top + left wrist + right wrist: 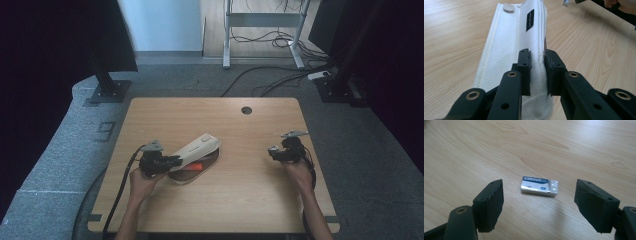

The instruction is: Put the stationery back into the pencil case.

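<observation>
A white fabric pouch (197, 146) lies left of the table's middle, its upper side lifted so the brown inside (200, 172) and an orange object (196, 166) show. My left gripper (175, 161) is shut on the pouch's near edge. In the left gripper view the jaws of the left gripper (537, 63) pinch the white cloth (506, 42), which has a snap button and a black label. My right gripper (275, 153) stands open at the table's right. In the right gripper view a small silver and blue packet (539, 185) lies on the wood between the wide-apart jaws of the right gripper (539, 197).
The wooden table (240, 200) has a round cable hole (246, 110) near its far edge. Black stands (107, 82) and a desk frame with cables (265, 40) sit on the grey floor beyond. The other hand and its gripper (609, 7) cross the top right of the left gripper view.
</observation>
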`<state>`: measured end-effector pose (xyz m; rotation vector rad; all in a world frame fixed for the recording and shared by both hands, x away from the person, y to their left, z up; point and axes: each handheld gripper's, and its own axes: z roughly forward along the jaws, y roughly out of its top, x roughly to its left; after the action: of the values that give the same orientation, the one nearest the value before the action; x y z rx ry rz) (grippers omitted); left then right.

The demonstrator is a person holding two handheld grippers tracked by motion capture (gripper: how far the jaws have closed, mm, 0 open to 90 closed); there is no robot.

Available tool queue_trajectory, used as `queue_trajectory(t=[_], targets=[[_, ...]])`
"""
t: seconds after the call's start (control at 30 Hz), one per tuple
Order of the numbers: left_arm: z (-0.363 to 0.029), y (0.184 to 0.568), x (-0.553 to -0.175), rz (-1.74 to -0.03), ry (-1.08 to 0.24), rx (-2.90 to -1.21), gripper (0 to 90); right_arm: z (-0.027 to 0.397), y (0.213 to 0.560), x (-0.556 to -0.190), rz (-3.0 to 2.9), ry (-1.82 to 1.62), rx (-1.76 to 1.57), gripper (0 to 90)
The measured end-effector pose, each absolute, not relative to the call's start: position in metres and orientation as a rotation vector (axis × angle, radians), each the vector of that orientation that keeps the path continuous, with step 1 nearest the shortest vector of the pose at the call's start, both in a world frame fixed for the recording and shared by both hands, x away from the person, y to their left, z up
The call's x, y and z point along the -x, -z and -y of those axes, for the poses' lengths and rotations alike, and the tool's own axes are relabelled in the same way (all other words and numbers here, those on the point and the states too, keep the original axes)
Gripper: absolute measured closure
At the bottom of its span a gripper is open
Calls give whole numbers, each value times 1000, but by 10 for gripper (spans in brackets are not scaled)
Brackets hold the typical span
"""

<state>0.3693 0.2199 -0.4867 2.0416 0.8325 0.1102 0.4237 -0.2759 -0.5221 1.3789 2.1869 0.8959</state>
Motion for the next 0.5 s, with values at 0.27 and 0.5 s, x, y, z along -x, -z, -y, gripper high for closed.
queue_trajectory(t=[0.27, 0.5], targets=[[-219, 487, -369, -830, -111, -2047, 760, 274, 528, -432, -2185, -892, -1391, 253], [-219, 487, -369, -829, -113, -2050, 759, 269, 535, -440, -2188, -885, -1406, 286]])
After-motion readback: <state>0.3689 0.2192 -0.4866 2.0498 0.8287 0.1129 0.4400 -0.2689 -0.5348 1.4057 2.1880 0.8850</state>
